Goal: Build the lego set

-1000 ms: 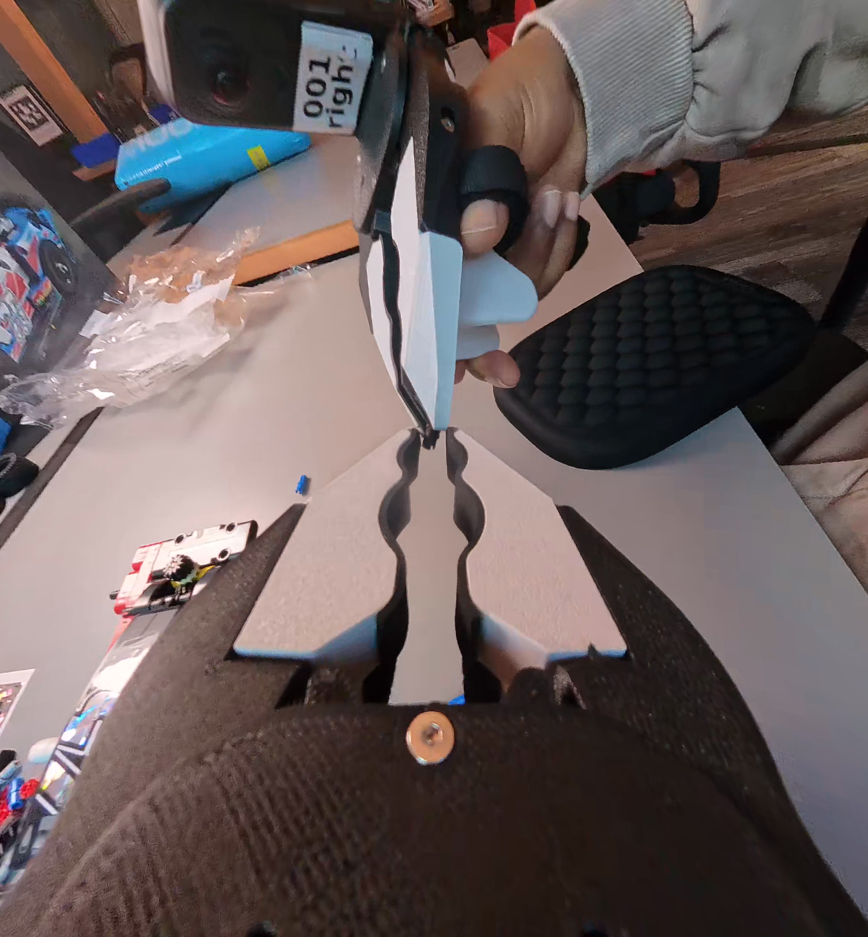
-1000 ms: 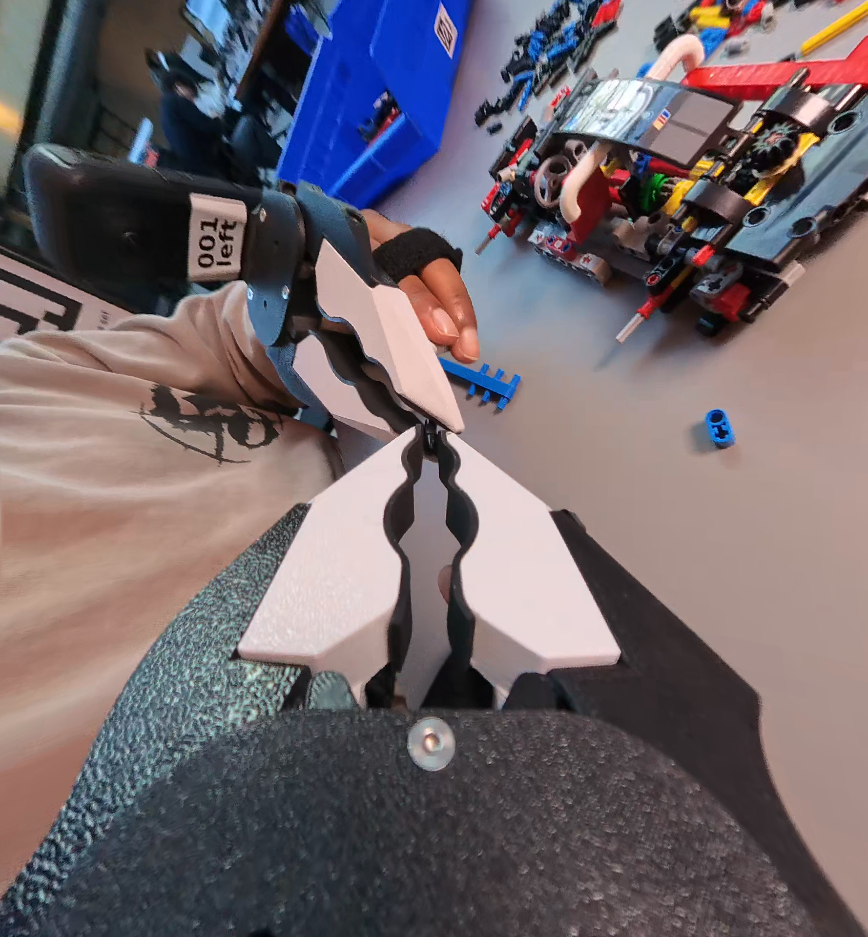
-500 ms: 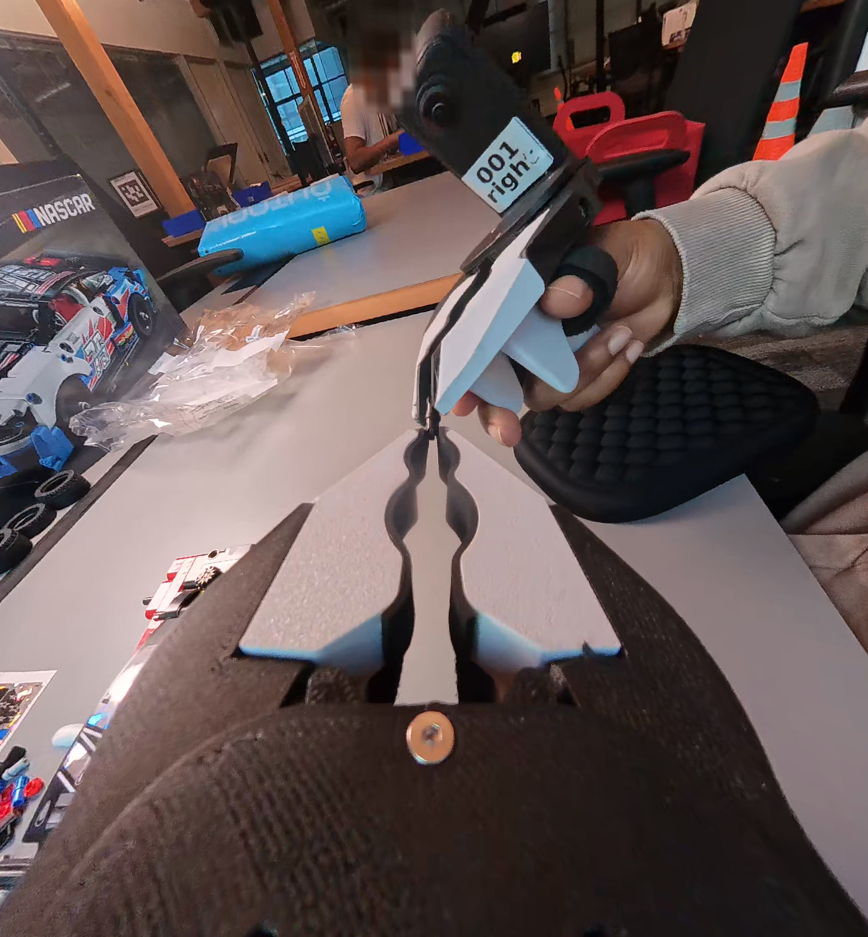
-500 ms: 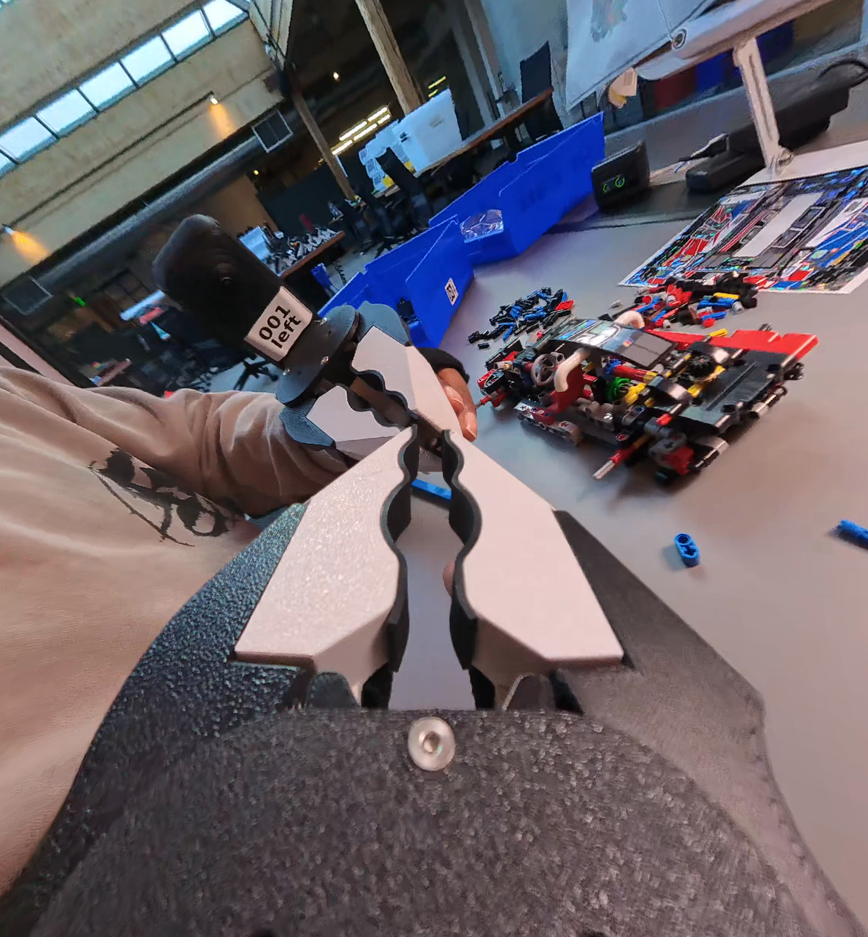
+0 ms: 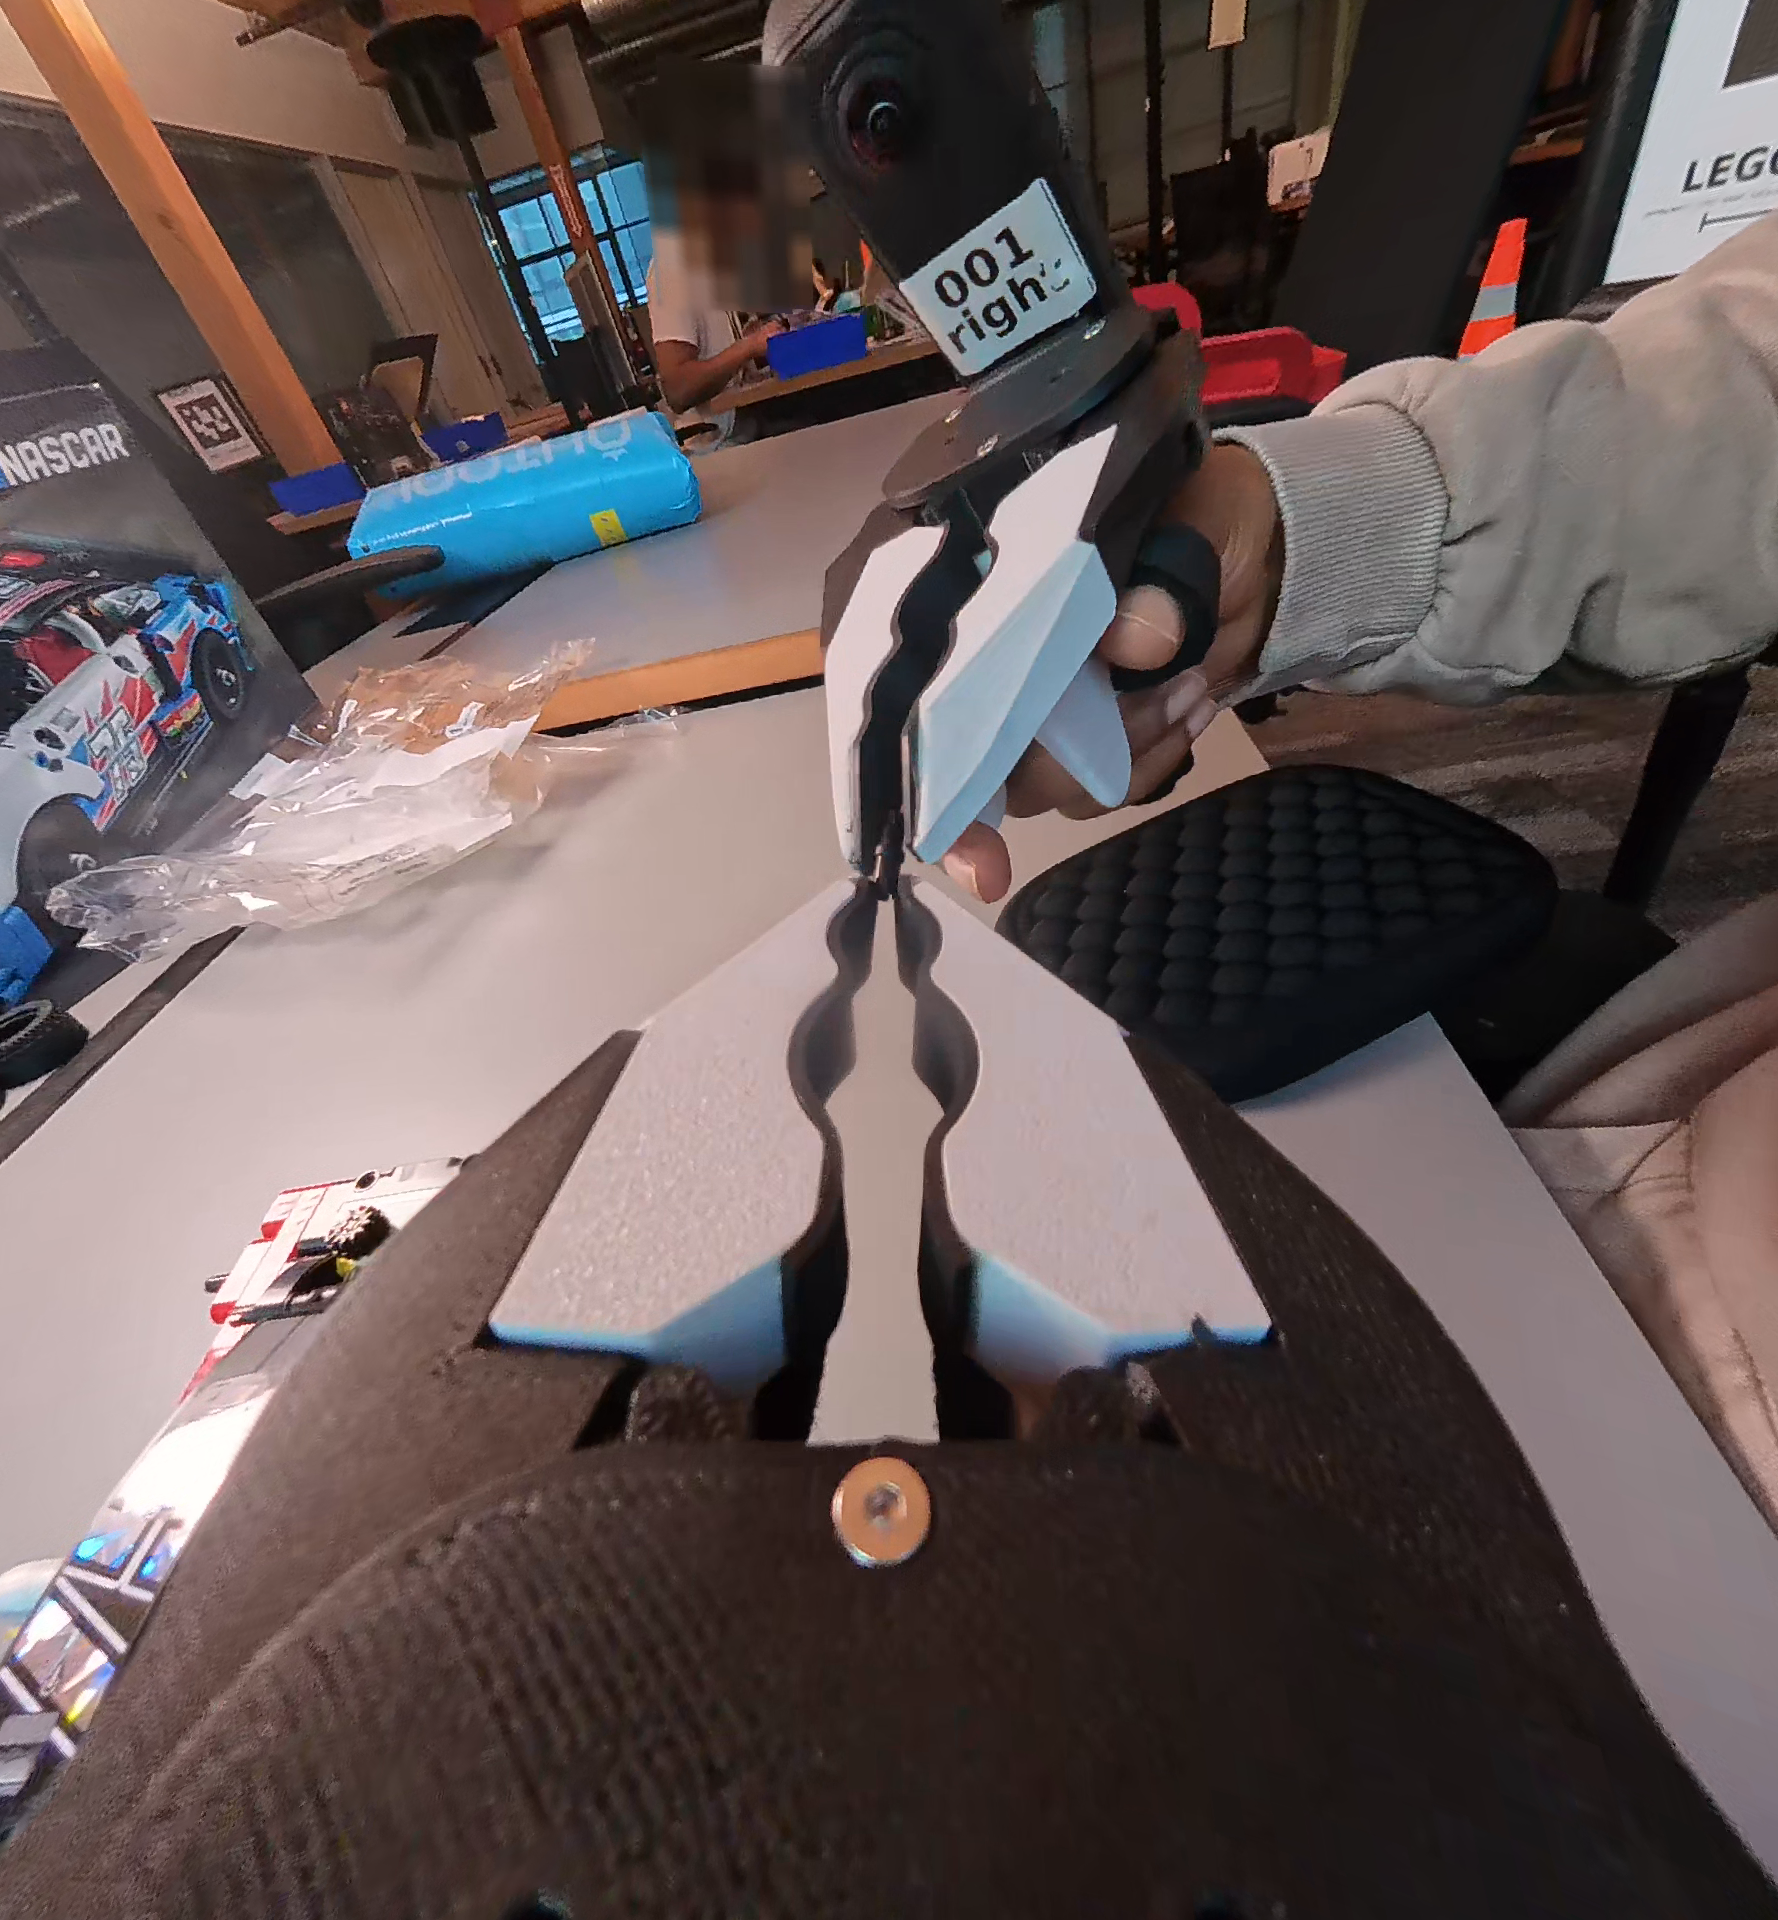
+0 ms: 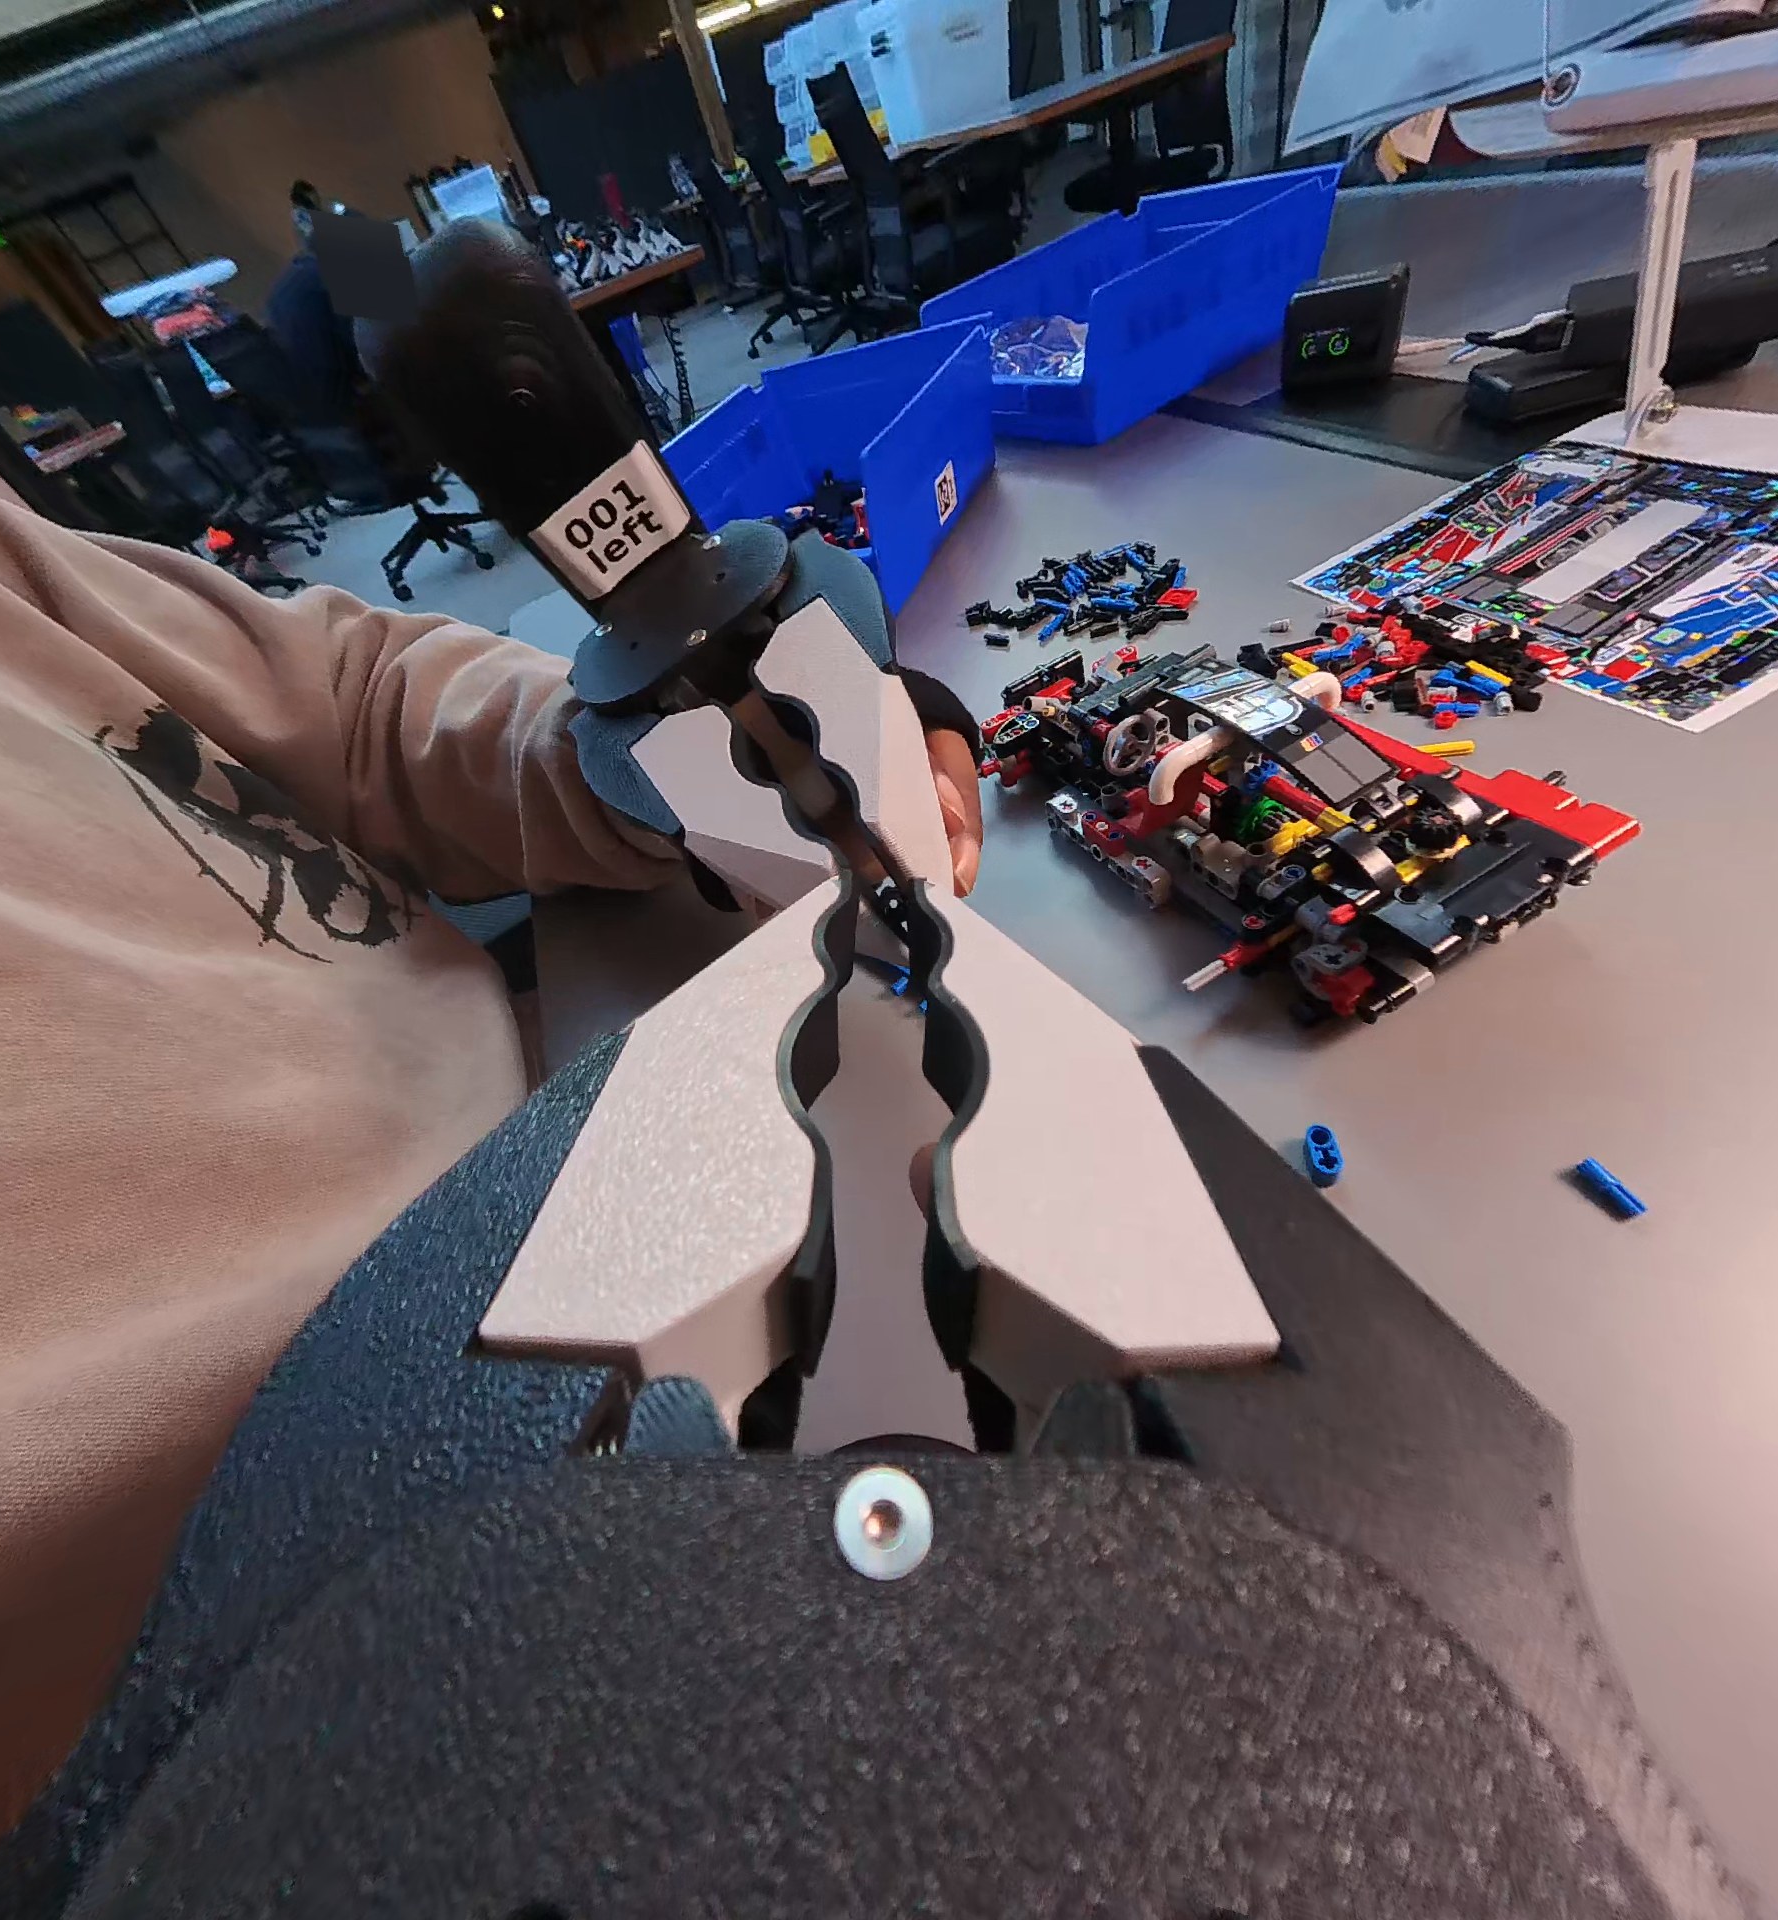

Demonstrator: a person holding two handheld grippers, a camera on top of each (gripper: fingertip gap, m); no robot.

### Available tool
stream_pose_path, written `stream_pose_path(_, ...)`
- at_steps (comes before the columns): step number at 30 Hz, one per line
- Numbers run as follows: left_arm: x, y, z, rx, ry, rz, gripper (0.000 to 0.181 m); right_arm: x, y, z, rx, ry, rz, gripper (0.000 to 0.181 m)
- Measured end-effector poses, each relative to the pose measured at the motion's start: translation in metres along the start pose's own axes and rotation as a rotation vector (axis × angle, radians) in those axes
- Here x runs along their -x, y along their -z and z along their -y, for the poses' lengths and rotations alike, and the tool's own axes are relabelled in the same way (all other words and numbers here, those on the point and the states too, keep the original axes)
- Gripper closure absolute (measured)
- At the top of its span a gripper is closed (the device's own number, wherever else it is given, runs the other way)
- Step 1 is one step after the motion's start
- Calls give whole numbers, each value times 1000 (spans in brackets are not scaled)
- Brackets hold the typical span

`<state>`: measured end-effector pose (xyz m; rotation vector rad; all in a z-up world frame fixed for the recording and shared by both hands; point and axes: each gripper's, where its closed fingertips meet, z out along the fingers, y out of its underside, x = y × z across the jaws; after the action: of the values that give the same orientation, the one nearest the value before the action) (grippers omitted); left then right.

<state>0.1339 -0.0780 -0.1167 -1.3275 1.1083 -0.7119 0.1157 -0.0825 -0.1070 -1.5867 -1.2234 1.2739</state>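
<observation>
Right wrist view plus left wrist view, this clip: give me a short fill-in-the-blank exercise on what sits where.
1. The half-built car lies on the grey table, its flat wing coloured ____.
2. Behind the car stand storage bins coloured ____.
3. The left gripper and right gripper meet tip to tip around a small ____ piece.
4. The crumpled plastic bags in the left wrist view are ____, not coloured.

Missing words: red; blue; black; clear
</observation>
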Motion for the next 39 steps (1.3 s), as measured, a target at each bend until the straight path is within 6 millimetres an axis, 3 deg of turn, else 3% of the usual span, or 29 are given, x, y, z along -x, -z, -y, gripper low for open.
stream_pose_path(12, -9, 6, 21, -137, 173, -112, 180, 15, 8, 10, -19, 79, 88, 178)
stream_pose_path(32, -13, 3, 16, -97, 141, -121, 180, 15, 5, 9, 69, 185, 35, 178)
stream_pose_path(36, -8, -1, 1, -15, 177, -116, 179, 5, 2, 0, 172, 179, -3, 180)
stream_pose_path(39, -2, -5, -44, 231, 237, -106, 161, -14, 1, -27, 372, 153, -33, 179)
